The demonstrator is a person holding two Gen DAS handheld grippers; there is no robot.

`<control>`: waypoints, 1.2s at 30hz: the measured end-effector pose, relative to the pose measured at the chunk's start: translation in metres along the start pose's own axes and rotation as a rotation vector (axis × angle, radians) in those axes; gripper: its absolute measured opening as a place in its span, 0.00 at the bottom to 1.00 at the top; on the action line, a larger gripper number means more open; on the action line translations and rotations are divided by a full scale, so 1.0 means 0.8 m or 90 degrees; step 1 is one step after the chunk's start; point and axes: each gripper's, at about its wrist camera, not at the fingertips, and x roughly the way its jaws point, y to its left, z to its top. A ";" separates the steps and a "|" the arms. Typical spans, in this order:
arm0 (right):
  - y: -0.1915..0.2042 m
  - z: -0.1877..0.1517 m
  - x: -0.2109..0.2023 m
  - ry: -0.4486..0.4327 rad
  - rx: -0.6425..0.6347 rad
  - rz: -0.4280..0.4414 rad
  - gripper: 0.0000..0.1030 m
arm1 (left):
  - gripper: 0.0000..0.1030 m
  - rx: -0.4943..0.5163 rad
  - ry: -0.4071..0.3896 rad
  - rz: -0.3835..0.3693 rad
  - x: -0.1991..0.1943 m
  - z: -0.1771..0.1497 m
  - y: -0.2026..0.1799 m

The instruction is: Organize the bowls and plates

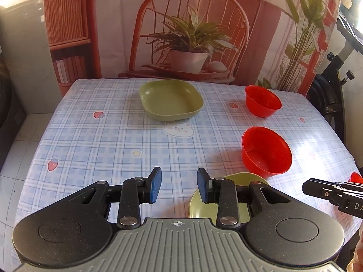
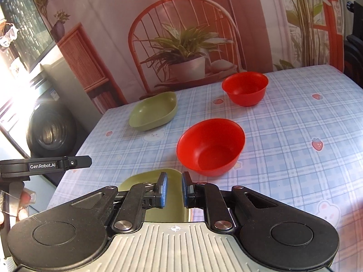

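Looking out over a table covered in a pale blue checked tablecloth (image 1: pixel 95 140) printed with strawberries and little bears, in front of a printed backdrop (image 1: pixel 190 22) showing a red rattan chair and a potted plant.

Hovering above the near edge: the left gripper (image 1: pixel 179 185), black with blue pads, jaws standing apart with only cloth showing between them, gripping nothing. Beside it, the right gripper (image 2: pixel 174 189), same build, jaws parted by a narrow gap, likewise holding nothing, no pad pressing on anything.

Lying on the cloth just beneath both tools: a near olive-green plastic plate (image 1: pixel 204 206), partly hidden behind the left gripper's right finger and, in the right wrist view, showing under and behind the blue pads (image 2: pixel 145 178). Not possible to tell whether either gripper is touching it.

Sitting further back, towards the backdrop: a square olive-green plastic dish with rounded corners (image 1: pixel 171 99), upright and empty.

Standing on the right side of the table: two round red plastic bowls, both upright and empty. Nearer red bowl (image 2: pixel 211 146) resting just beyond the near green plate; farther red bowl (image 2: pixel 246 88) sitting close to the rear edge, well apart from the nearer one and from the square dish.

Peeking in at the far right of the left wrist view: the edge of another red item (image 1: pixel 356 177), too little showing to identify.
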 end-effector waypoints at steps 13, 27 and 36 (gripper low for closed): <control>0.047 0.098 0.011 -0.036 -0.058 0.010 0.17 | 0.42 0.045 -0.021 0.027 -0.023 0.066 0.035; 0.083 0.163 0.152 0.019 -0.081 -0.031 0.18 | 0.42 0.049 -0.059 0.041 0.063 0.129 0.062; 0.054 0.198 0.282 0.085 0.005 -0.059 0.19 | 0.42 0.016 -0.012 0.056 0.196 0.142 0.086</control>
